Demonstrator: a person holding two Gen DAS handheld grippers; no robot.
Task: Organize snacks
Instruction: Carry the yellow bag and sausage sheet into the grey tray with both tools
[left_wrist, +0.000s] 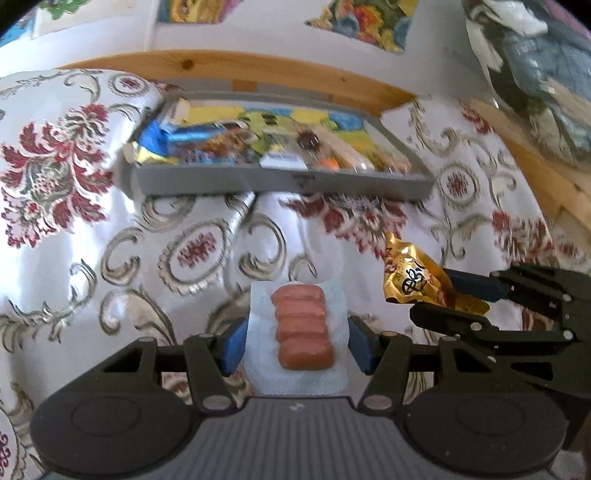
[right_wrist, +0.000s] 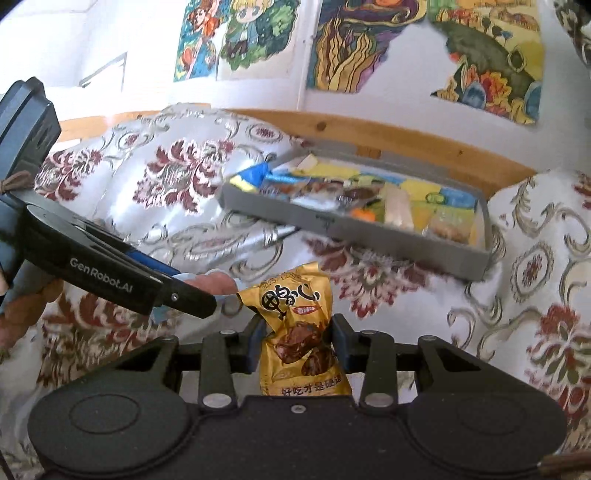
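The floral cloth (left_wrist: 92, 229) covers everything under you, with a wooden rail (left_wrist: 229, 70) along the wall behind it. The grey tray (left_wrist: 284, 181) sits on the cloth up against that rail, already packed with mixed snack packets; in the right wrist view the tray (right_wrist: 369, 229) lies ahead and to the right, its near wall facing you. Colourful posters (right_wrist: 373, 40) are on the wall above.

Your left gripper (left_wrist: 295, 343) is clamped on the sausage pack (left_wrist: 301, 325), blue pads pressing both edges of the clear wrapper, four sausages stacked in a row, held above the cloth short of the tray. Your right gripper (right_wrist: 297, 347) is clenched on the gold snack bag (right_wrist: 299, 339), pinched at mid-body, the crumpled top sticking up past the fingers. From the left camera the gold bag (left_wrist: 410, 277) shows just to the right of the sausage pack, close beside it. Both snacks are off the cloth, outside the tray.
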